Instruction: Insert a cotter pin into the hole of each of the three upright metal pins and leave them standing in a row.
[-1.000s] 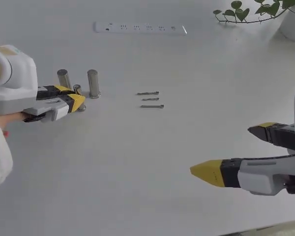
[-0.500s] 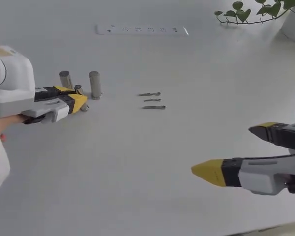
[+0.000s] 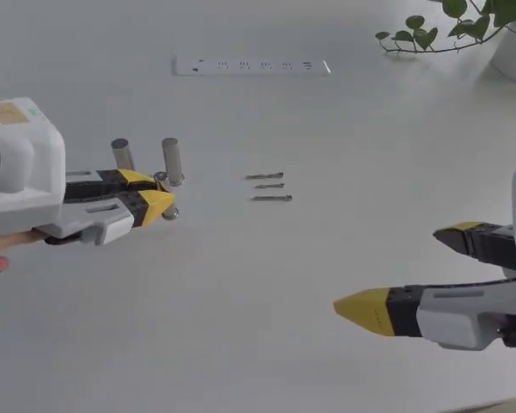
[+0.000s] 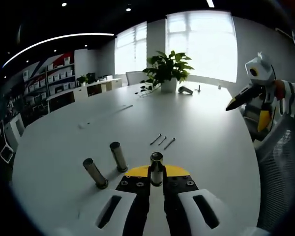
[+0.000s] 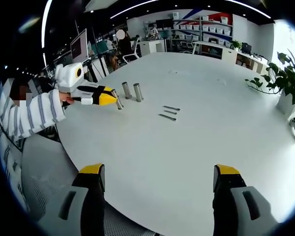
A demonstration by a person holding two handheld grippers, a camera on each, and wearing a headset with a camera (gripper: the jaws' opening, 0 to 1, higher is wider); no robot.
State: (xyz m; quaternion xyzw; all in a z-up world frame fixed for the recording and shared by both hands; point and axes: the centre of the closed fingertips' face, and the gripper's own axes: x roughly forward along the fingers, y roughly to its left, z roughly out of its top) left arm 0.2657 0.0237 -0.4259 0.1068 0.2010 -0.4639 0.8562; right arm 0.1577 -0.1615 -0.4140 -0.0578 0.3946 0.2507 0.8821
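My left gripper point(image 3: 161, 196) is shut on a short upright metal pin point(image 3: 162, 181), whose top pokes up between the yellow tips point(image 4: 156, 166). Just behind it two more metal pins point(image 3: 120, 154) point(image 3: 172, 160) stand upright on the white table; in the left gripper view they stand left of the jaws point(image 4: 95, 173) point(image 4: 119, 156). Three cotter pins point(image 3: 269, 186) lie side by side to the right of them point(image 4: 162, 141). My right gripper point(image 3: 400, 271) hovers open at the near right with nothing between its jaws point(image 5: 160, 174). The right gripper view also catches the left gripper point(image 5: 104, 97) and the cotter pins point(image 5: 168, 112).
A white power strip point(image 3: 251, 66) lies at the far side of the table point(image 3: 267, 284). A potted plant point(image 3: 464, 21) sits at the far right corner. A person's striped sleeve point(image 5: 32, 115) holds the left gripper beyond the table edge.
The left gripper has moved right and towards me with the middle pin, drawing it a little out from between the other two. The right gripper has barely moved.
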